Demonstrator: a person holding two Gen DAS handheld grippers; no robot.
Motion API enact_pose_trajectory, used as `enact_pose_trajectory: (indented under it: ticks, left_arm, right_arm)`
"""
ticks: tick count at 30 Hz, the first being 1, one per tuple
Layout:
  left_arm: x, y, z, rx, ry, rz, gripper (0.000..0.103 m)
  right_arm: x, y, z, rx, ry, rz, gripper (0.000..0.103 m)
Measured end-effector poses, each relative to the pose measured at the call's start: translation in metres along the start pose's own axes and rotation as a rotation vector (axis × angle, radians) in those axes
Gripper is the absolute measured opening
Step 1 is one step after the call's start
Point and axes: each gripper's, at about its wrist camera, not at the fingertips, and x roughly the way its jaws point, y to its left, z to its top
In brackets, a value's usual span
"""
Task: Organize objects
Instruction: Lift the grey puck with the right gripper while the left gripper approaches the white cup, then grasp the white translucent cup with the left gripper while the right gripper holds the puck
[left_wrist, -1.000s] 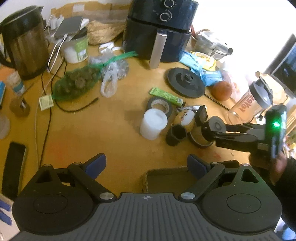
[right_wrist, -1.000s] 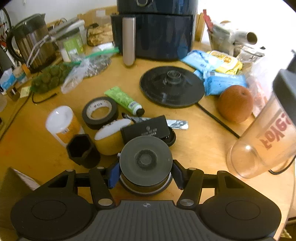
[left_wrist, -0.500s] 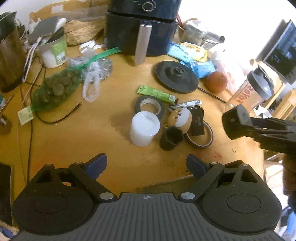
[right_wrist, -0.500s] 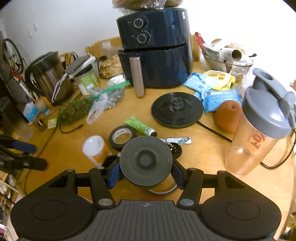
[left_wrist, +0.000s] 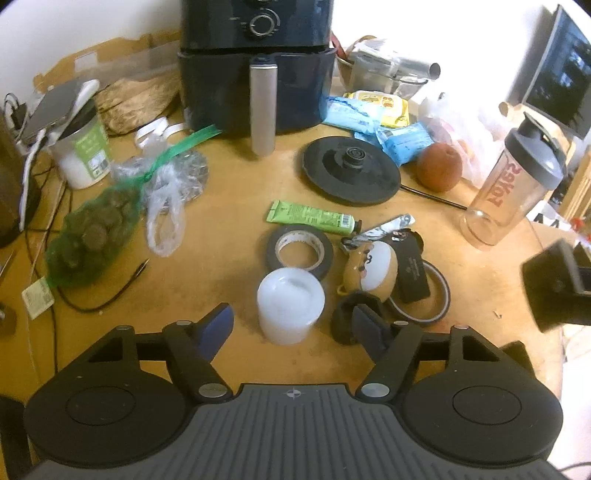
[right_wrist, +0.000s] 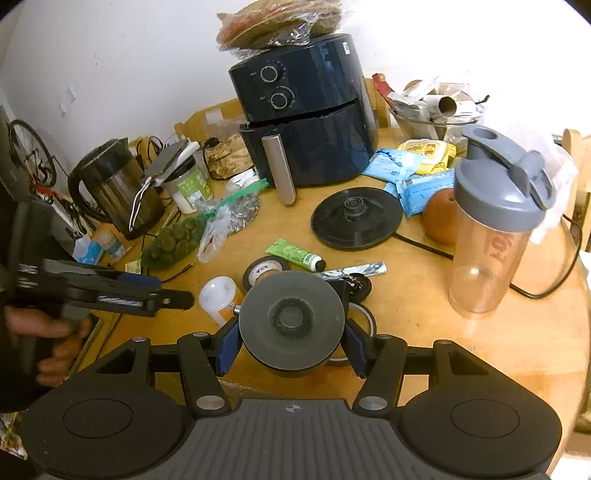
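At the far left of the wooden table (left_wrist: 221, 258) a netted green bag (left_wrist: 92, 236) lay beside a crumpled clear plastic bag (left_wrist: 166, 206). Nearer the middle, the left gripper (left_wrist: 293, 328) hung over the table edge with its jaws closing; the white jar (left_wrist: 291, 304) stood between and just beyond its fingertips, but the pads did not touch it. Just past the jar lay a black tape roll (left_wrist: 299, 251), with a green tube (left_wrist: 314, 218) beyond it. To the jar's right sat a small black hexagonal cup (left_wrist: 341, 325), a yellow round toy (left_wrist: 371, 269), and a thin ring (left_wrist: 437, 299) under a black tag. Far behind them stood the dark blue air fryer (left_wrist: 258, 62). In the right wrist view, the right gripper (right_wrist: 291, 343) was clamped on a round dark grey canister (right_wrist: 291, 317), held clear above the ring. Further right stood the kettle base (right_wrist: 356, 218), an orange fruit (right_wrist: 439, 218) and a clear shaker bottle (right_wrist: 495, 221).
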Motion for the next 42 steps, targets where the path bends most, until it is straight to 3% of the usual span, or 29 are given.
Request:
enact_pose_trajectory:
  ticks: [11, 14, 24, 42]
  left_arm:
    - [0.039, -0.007, 0.003, 0.049, 0.025, 0.005, 0.058]
    - [0.046, -0.005, 0.004, 0.055, 0.023, 0.036, 0.053]
    - [0.065, -0.005, 0.009, 0.088, 0.051, 0.029, 0.053]
    - [0.034, -0.013, 0.011, 0.078, 0.027, 0.014, 0.053]
  right_arm:
    - [-0.022, -0.002, -0.010, 0.030, -0.020, -0.037, 0.061]
    - [-0.027, -0.004, -0.013, 0.046, -0.025, -0.048, 0.061]
    - [-0.034, -0.008, -0.020, 0.075, -0.033, -0.073, 0.061]
    - [-0.033, -0.008, -0.025, 0.054, -0.019, -0.057, 0.061]
